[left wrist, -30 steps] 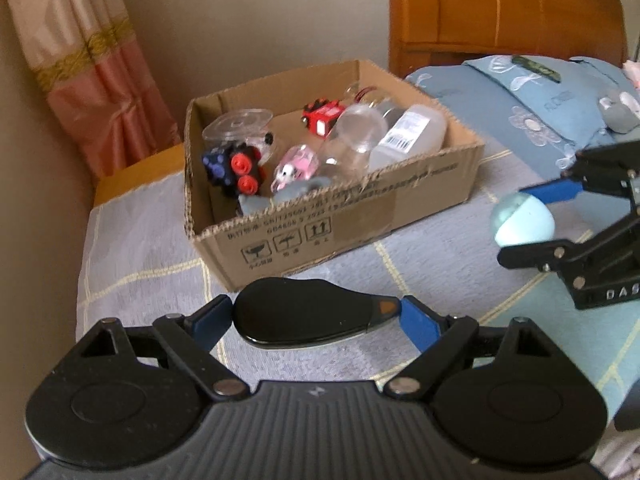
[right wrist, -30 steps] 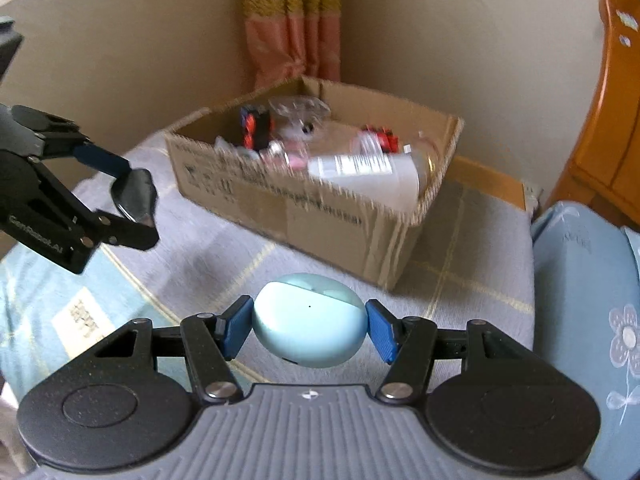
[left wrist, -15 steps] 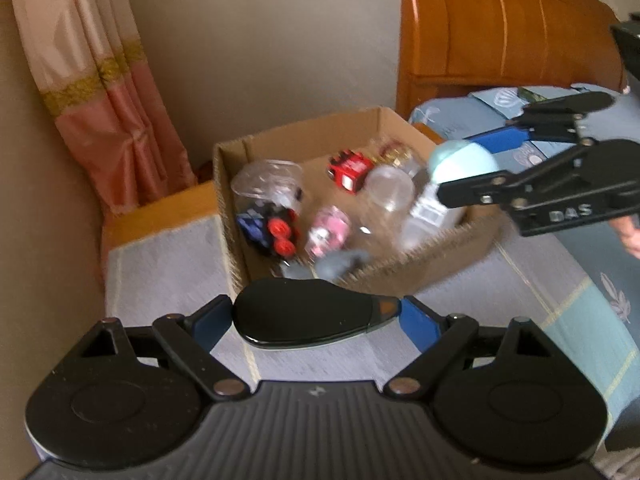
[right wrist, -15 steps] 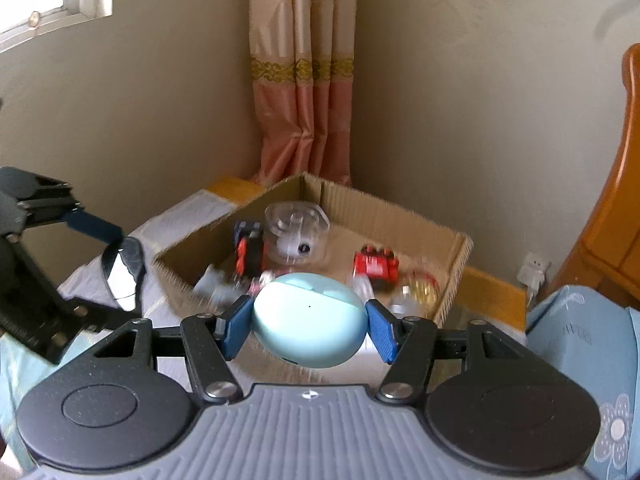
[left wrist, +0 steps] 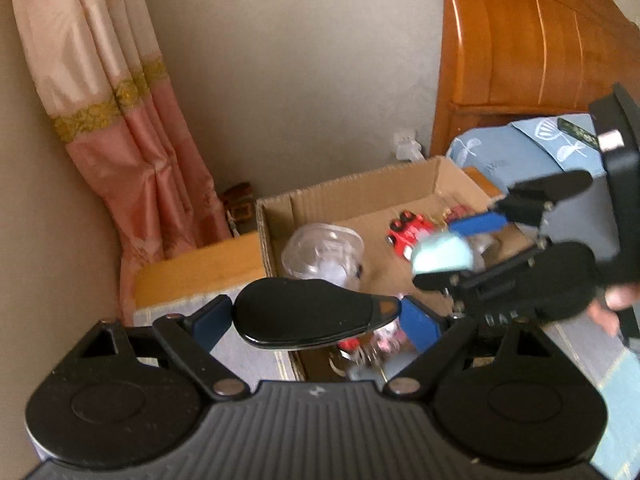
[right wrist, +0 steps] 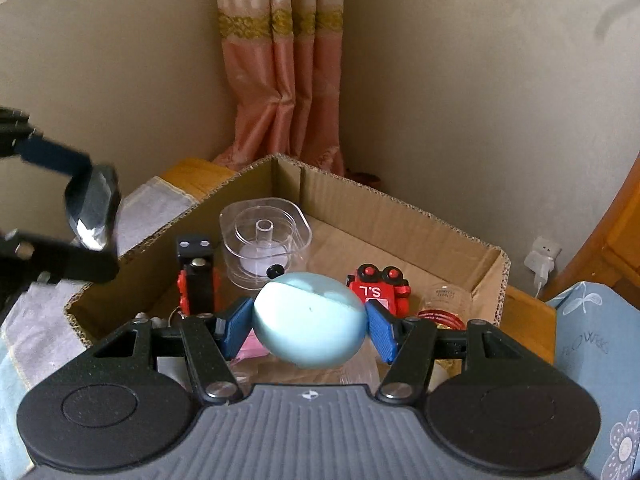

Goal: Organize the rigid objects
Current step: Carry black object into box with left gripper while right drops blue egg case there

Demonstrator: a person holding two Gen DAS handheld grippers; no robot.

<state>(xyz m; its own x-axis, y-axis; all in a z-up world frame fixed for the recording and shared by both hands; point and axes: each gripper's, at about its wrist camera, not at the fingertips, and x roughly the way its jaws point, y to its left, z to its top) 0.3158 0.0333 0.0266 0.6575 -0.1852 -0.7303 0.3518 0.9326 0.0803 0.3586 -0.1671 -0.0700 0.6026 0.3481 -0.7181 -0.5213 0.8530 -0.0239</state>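
My left gripper [left wrist: 316, 316] is shut on a flat black oval case [left wrist: 304, 314] and holds it over the near left corner of the open cardboard box [left wrist: 360, 196]. My right gripper [right wrist: 308, 326] is shut on a pale blue egg-shaped case [right wrist: 310, 320] and holds it above the box's inside [right wrist: 384, 216]. In the left wrist view the right gripper [left wrist: 452, 252] with the blue case [left wrist: 442, 256] hangs over the box's right half. In the right wrist view the left gripper [right wrist: 80, 216] with the black case [right wrist: 94, 210] is at the box's left rim.
The box holds a clear plastic container [right wrist: 264, 248], a red toy robot [right wrist: 378, 288], a black and red toy [right wrist: 198, 276], a glass jar [right wrist: 446, 304] and other small items. A pink curtain [right wrist: 288, 92] hangs behind. A wooden headboard [left wrist: 532, 48] and a blue pillow [left wrist: 532, 152] are at the right.
Both grippers have risen and moved forward from the bedspread to over the box, each keeping its case. The right gripper now hangs over the box's inside.
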